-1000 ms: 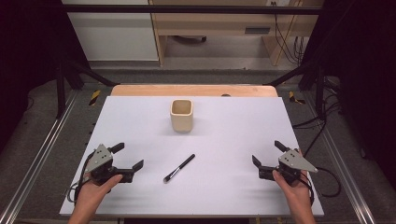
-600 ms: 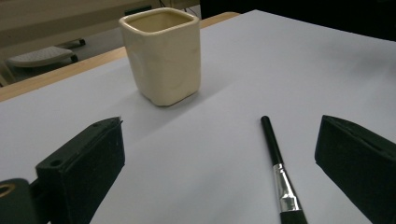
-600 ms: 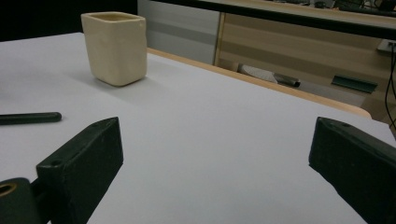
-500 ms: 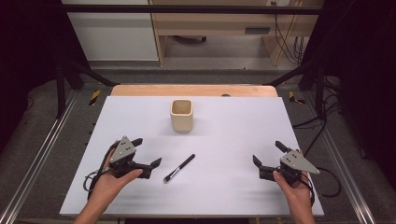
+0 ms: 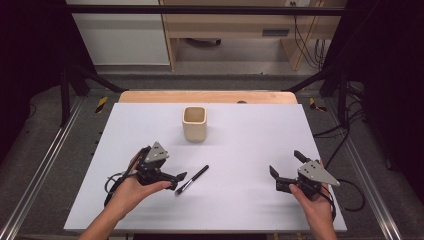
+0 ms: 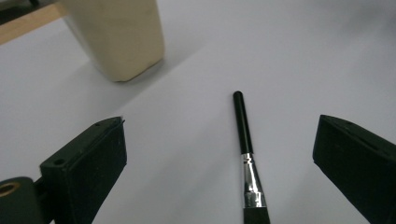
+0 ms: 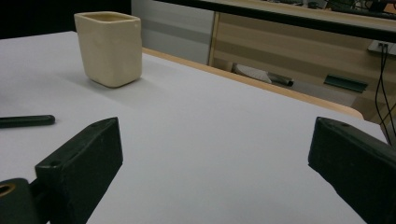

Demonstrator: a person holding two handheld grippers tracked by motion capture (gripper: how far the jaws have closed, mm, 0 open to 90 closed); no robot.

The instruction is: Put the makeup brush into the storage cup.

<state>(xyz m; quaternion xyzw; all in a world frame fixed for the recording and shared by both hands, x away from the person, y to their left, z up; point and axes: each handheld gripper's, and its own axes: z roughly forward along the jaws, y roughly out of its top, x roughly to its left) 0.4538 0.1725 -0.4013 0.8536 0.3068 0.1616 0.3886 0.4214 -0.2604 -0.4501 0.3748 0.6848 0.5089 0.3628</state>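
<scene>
The bench (image 5: pixel 250 150) has a smooth, matt white top that looks like paper or laminate, with an edge of pale wood at its far side. The cup (image 7: pixel 109 46) looks like cream ceramic with a soft, slightly uneven glaze, and the brush (image 6: pixel 247 158) has a glossy black handle, a shiny metal collar and dark bristles. The left claw (image 6: pixel 224 163) has matt black jaws, like hard plastic.

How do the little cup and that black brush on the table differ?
The cup is cream-coloured and stands upright, mouth open to the top; the brush is black with a silver band and lies flat. The cup is squat and boxy, the brush thin and long. The left gripper sits at the brush; the cup stands alone. Both rest on the white table.
</scene>
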